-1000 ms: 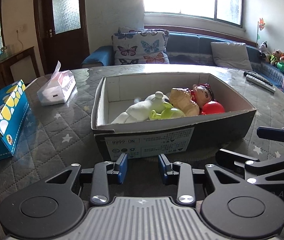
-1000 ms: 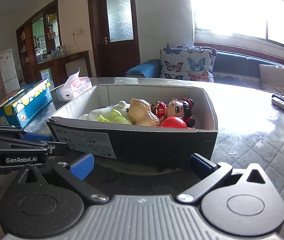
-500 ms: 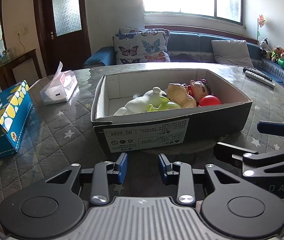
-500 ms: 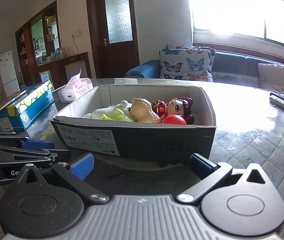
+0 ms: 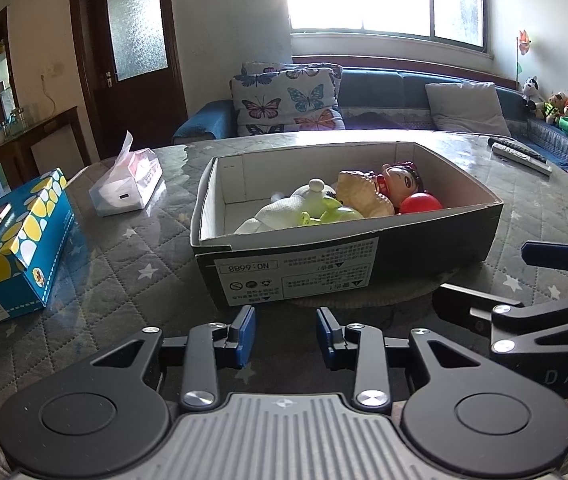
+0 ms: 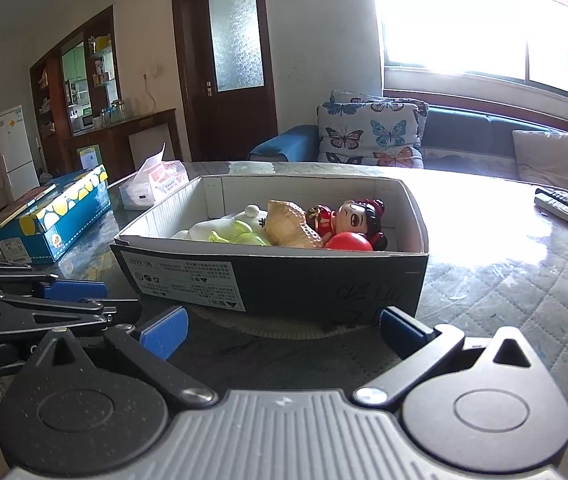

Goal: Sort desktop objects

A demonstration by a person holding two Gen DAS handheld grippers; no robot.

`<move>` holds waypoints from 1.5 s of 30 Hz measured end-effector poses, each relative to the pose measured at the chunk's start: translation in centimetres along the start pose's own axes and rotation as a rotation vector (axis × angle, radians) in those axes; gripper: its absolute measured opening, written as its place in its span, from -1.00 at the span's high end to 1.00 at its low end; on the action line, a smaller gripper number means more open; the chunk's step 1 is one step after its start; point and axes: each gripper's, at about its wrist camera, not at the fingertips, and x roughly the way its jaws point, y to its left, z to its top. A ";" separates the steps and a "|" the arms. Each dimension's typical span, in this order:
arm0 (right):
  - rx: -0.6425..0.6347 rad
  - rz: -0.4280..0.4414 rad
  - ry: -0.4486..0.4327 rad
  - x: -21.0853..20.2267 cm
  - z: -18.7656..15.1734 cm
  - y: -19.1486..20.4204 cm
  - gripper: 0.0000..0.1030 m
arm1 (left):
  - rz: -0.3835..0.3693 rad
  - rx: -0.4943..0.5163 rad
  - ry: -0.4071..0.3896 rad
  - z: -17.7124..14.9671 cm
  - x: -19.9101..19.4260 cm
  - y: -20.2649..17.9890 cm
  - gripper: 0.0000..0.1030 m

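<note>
Both grippers hovering empty in front of the shoebox [image 5: 348, 264] on the worktop [image 5: 124, 264].

Left gripper [image 5: 286, 334] sitting nearest, jaws at a narrow gap, gripping nothing; right gripper [image 6: 284, 326] beside it, jaws spread wide, also empty. Just beyond them the shoebox is holding a white plush [image 5: 284, 210], green toy [image 5: 330, 214], peanut toy [image 5: 364, 196], doll [image 5: 402, 180] and red ball [image 5: 420, 202]. Left of the shoebox, a blue carton [image 5: 24, 240]; farther back, a tissue pack [image 5: 128, 184].
</note>
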 end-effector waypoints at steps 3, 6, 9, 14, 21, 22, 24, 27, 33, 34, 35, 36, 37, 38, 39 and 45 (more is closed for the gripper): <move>-0.001 -0.003 0.004 0.2 0.0 0.0 -1.00 | -0.005 0.001 -0.003 0.2 -0.1 0.0 0.30; 0.003 -0.003 0.009 0.5 0.1 0.0 -1.00 | -0.007 0.006 -0.002 0.4 0.0 0.1 0.30; 0.003 -0.004 0.017 0.8 0.2 0.0 -1.00 | -0.007 0.001 -0.002 0.6 0.1 0.3 0.30; -0.001 -0.005 0.020 1.2 0.5 0.0 -1.00 | -0.010 -0.007 0.001 1.0 0.5 0.6 0.30; 0.002 -0.007 0.024 2.1 1.2 -0.1 -1.00 | -0.018 -0.010 0.010 1.6 1.2 0.7 0.30; 0.002 -0.007 0.024 2.1 1.2 -0.1 -1.00 | -0.018 -0.010 0.011 1.7 1.3 0.7 0.30; 0.002 -0.007 0.025 2.1 1.2 -0.1 -1.00 | -0.016 -0.014 0.014 1.9 1.6 0.8 0.30; 0.004 -0.008 0.030 2.6 1.6 -0.2 -1.00 | -0.017 -0.019 0.020 2.2 2.0 1.0 0.30; 0.004 -0.005 0.041 3.7 2.2 -0.5 -1.00 | -0.019 -0.021 0.033 2.4 2.8 1.1 0.30; 0.005 -0.005 0.042 3.8 2.3 -0.5 -1.00 | -0.019 -0.021 0.033 2.4 2.8 1.1 0.30; 0.005 -0.005 0.043 3.9 2.3 -0.6 -1.00 | -0.021 -0.020 0.034 2.5 2.9 1.1 0.30; 0.006 -0.005 0.044 4.1 2.3 -0.6 -1.00 | -0.022 -0.021 0.035 2.5 3.0 1.1 0.30; 0.007 -0.004 0.045 4.2 2.4 -0.6 -1.00 | -0.022 -0.023 0.036 2.6 3.1 1.1 0.30; 0.007 -0.003 0.046 4.3 2.4 -0.6 -1.00 | -0.023 -0.024 0.037 2.7 3.2 1.2 0.30; 0.007 -0.003 0.047 4.4 2.4 -0.6 -1.00 | -0.023 -0.024 0.038 2.7 3.3 1.2 0.30; 0.009 -0.003 0.053 5.0 2.6 -0.7 -1.00 | -0.025 -0.028 0.045 3.0 3.7 1.2 0.30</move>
